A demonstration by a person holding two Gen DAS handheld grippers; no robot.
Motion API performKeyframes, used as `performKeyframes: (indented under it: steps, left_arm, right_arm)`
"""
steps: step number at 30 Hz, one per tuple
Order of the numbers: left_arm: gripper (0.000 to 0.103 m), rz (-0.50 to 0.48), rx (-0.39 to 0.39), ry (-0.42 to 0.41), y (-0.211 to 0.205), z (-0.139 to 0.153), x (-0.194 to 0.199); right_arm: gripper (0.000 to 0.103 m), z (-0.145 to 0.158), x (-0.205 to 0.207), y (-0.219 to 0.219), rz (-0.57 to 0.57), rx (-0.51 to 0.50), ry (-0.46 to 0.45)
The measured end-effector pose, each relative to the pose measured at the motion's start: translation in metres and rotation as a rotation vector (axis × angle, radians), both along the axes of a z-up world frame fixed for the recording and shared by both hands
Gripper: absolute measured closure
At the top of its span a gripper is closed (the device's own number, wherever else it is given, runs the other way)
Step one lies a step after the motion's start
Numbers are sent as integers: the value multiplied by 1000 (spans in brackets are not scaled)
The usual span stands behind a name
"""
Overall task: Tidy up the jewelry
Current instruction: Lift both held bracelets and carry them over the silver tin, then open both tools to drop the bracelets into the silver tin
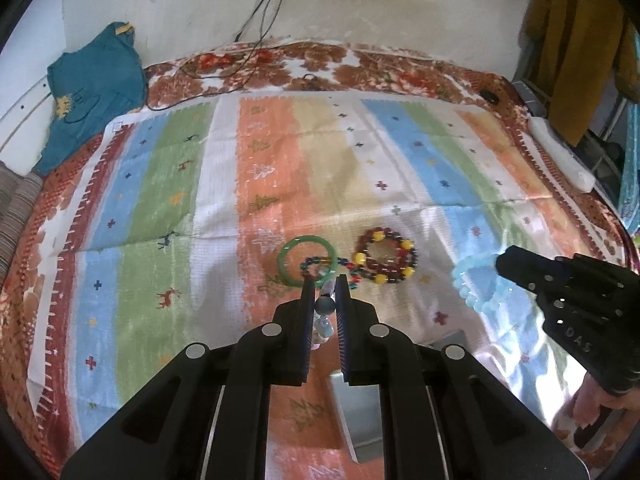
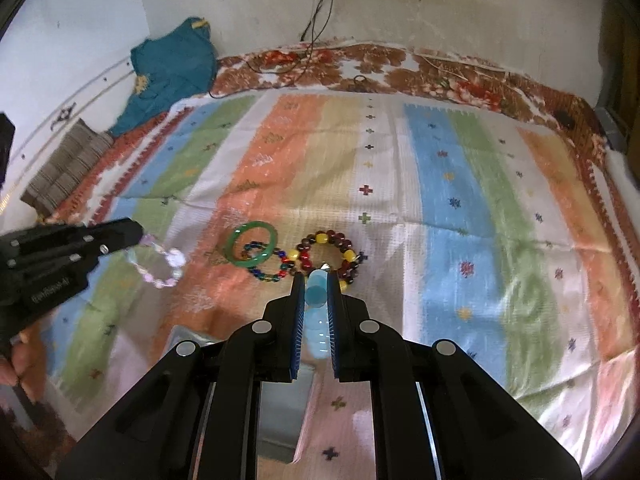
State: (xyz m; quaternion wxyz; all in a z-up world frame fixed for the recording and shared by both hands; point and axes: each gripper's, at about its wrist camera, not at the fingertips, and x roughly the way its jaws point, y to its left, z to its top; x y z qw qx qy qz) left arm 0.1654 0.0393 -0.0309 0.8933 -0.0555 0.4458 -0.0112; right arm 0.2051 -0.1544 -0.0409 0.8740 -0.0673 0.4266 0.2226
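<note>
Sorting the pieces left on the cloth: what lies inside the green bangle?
Part of the multicolored bead bracelet lies inside the green bangle, crossing its rim; striped cloth shows otherwise. Under the rim is hidden.

A striped cloth (image 1: 224,184) covers the bed; on it lie a green bangle (image 1: 285,264) and beaded bracelets (image 1: 386,258).

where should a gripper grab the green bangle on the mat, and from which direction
Take the green bangle on its far-left arc, coming straight down with one finger inside the ring and one outside. It lies flat on the striped mat, so only its thin rim offers a pinch. The small multicolored bead bracelet overlaps its near-right side, so that side is crowded.
</note>
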Motion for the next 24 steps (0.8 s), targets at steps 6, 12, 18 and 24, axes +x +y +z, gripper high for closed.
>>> performKeyframes:
  steps: [6,12,18,24]
  left_arm:
    - [93,-33,-6,-42,-15,15,-19]
    - [93,-61,-11,-66,-27,24,-38]
    - [93,-83,-36,-68,-38,30,-55]
    - [93,-90,-39,-65,-49,28,-68]
  right_arm:
    - [91,8,-14,-5,9,8,-22]
    - [91,13,-30,-6,35,17,-36]
    - [91,20,-50,-5,72,38,-40]
    - [91,18,-66,-4,98,43,-31]
